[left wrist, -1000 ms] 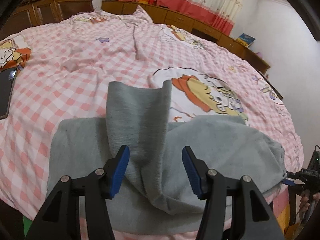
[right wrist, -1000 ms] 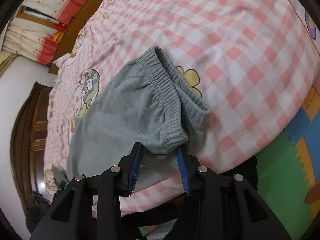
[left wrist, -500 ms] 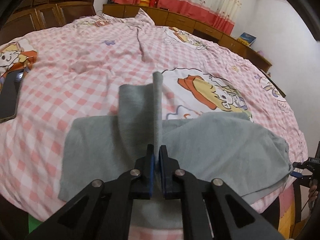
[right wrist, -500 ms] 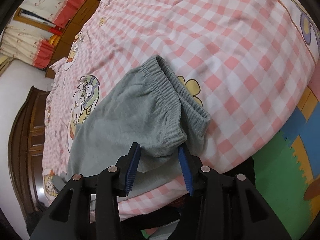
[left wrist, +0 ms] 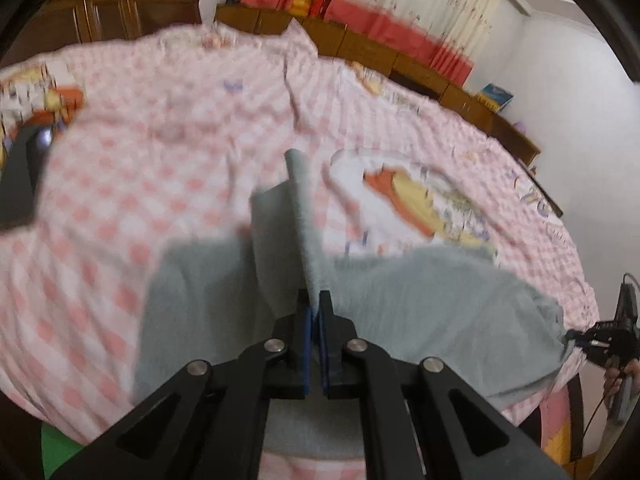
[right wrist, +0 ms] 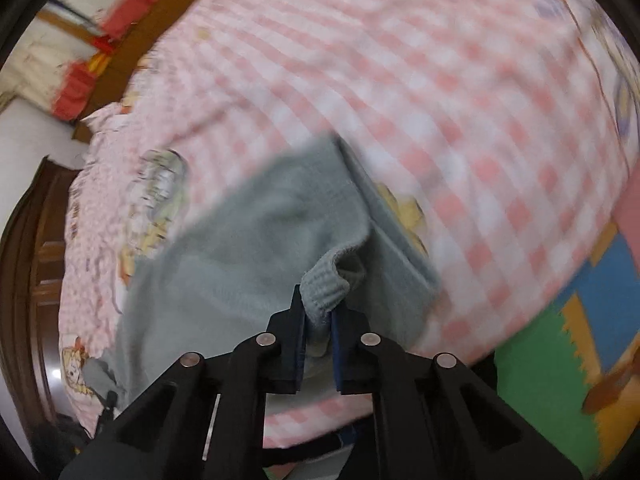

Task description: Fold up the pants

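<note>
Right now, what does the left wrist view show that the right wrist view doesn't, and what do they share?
Only the left wrist view shows the left claw shut on an upright fold of the pants, the curtains and the right claw at the pants' far end. Only the right wrist view shows the ribbed waistband pinched in the right claw and the colored floor mat. Both show the gray pants on the pink checked bedsheet.

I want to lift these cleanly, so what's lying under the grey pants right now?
Under the grey pants lies the pink checked bedsheet, with a cartoon print partly covered. Whatever sits directly beneath the fabric is hidden. Left claw and right claw both grip them.
</note>
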Demonstrator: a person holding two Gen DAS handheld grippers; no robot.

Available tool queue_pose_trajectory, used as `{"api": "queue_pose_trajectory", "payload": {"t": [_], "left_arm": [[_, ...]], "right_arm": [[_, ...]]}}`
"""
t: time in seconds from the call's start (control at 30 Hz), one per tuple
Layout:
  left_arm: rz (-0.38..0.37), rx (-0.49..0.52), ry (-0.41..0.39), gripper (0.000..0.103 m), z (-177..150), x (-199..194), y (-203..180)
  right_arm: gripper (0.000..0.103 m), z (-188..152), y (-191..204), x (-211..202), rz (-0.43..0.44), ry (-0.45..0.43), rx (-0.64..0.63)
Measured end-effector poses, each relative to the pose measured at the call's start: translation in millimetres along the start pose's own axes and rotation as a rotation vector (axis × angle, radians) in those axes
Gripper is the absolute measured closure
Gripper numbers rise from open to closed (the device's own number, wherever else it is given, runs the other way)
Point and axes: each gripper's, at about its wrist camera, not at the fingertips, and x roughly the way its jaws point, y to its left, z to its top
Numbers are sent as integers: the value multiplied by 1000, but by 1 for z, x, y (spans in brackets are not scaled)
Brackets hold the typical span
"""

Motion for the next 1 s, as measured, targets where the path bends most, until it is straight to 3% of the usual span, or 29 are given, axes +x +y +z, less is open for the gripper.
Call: {"api": "queue_pose_trajectory", "payload": {"t": [0.1,0.2,0.3,0.47,0.57,0.8,0.9,1.0], "left_arm": [[-13,-29,-85,100,16,-29,7],[-4,-38,-136,100,18,-47,18],[19,-24,-117,100,-1,-42,31],[53,-65,30,100,-45,-8,51],[99,-50,75,100,-65,4,55],[82,-97,40,99,-69,-12,59],[84,-93,31,98,-69,-21,57],[111,-91,33,97,-72,-27,57]], "right_arm": [[94,11,16,-37,30,-119,-75],[94,5,18,-57,40,-184,-152],[94,-14,4,-39,20,-152,-211],[94,-45,-41,18,-60,-42,-199],[94,-51,-57,32,-32,-43,-185],[93,-43,-45,10,-51,-104,-232],[93,-42,-32,6,-121,-134,-297],[93,-50,-26,19,-198,-99,-363]]}}
